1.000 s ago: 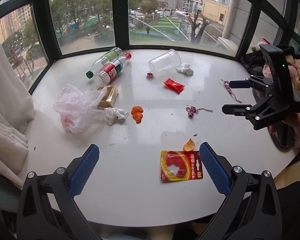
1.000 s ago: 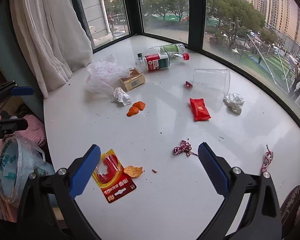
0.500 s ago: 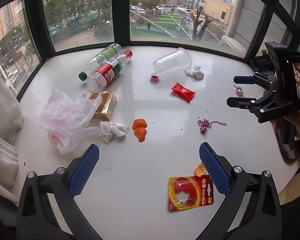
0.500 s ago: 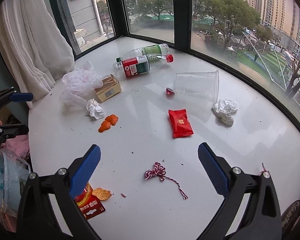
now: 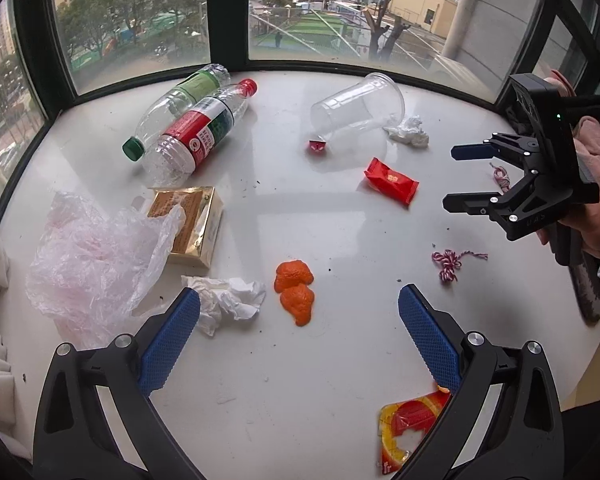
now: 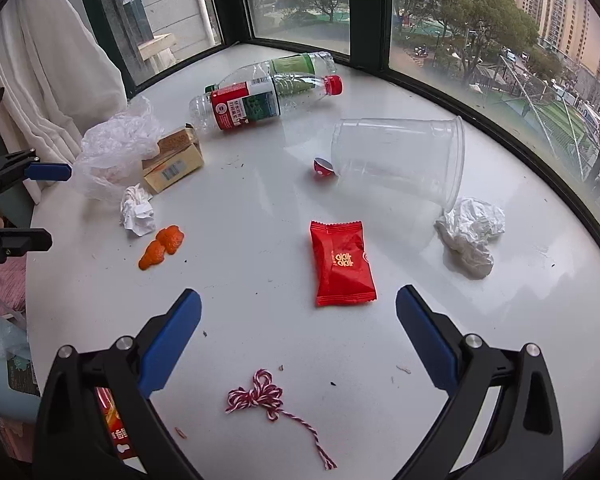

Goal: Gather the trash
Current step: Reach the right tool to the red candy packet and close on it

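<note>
No legible text (labels blurred)

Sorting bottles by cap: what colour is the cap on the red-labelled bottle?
Red; the cap on the red-labelled bottle shows best in the right wrist view.

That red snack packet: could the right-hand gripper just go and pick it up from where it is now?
Probably yes. The right gripper is open, and the red snack packet lies flat just ahead between its fingers, apart from the plastic cup, with nothing between.

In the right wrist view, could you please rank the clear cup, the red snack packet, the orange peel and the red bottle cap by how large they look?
1. Clear cup
2. Red snack packet
3. Orange peel
4. Red bottle cap
</note>
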A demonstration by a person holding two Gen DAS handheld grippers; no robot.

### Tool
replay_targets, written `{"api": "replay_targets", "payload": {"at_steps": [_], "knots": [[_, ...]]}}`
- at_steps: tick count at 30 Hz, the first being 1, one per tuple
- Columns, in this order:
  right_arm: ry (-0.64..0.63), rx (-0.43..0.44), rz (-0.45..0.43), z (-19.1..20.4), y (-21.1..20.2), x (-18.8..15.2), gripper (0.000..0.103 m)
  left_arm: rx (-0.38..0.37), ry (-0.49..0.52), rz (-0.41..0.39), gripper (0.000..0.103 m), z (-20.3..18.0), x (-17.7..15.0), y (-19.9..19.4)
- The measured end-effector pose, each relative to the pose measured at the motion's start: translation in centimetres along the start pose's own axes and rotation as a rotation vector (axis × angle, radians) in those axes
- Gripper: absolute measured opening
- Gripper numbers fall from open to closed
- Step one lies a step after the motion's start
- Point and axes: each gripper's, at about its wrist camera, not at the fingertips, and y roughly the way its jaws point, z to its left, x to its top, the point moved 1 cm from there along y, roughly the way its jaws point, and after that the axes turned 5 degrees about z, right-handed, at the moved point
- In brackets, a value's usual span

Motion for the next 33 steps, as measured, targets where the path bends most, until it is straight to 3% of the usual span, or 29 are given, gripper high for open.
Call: {"api": "replay_targets", "payload": {"at_steps": [5, 9, 19, 25, 29, 31, 33], "knots": [[0.003, -0.001, 0.009, -1.2, 2.3, 0.6, 0.095, -0.012, -0.02, 0.0, 0.096, 1.9, 0.1, 2.8], [-0.003, 0.007, 0.01, -1.8, 3.7, 0.9, 0.095, -0.022, -0.015, 0.001, 0.087, 3.2, -0.1, 4.6], [-0.031, 0.003, -0.004, -1.9, 5.4, 1.5, 0.095, 0.015, -0.013, 0.02, 0.08, 5.5, -0.9, 7.7], [-0.05, -0.021, 0.003, -1.8, 6.2, 1.3, 0.095, 0.024, -0.008, 0.024, 0.065, 5.6, -1.4, 8.6], [-0.036, -0.024, -0.003, -2.2, 6.5, 1.3, 0.094, 0.034, -0.02, 0.028, 0.042, 5.9, -1.5, 9.2], [-0.037, -0.017, 0.002, -2.3, 6.8, 1.5, 0.081, 0.028, -0.027, 0.027, 0.042, 6.0, -1.5, 9.3], [-0.042, -0.019, 0.004, -2.2, 7.0, 1.6, 0.078, 0.027, -0.026, 0.023, 0.042, 6.0, -1.5, 9.4]]}}
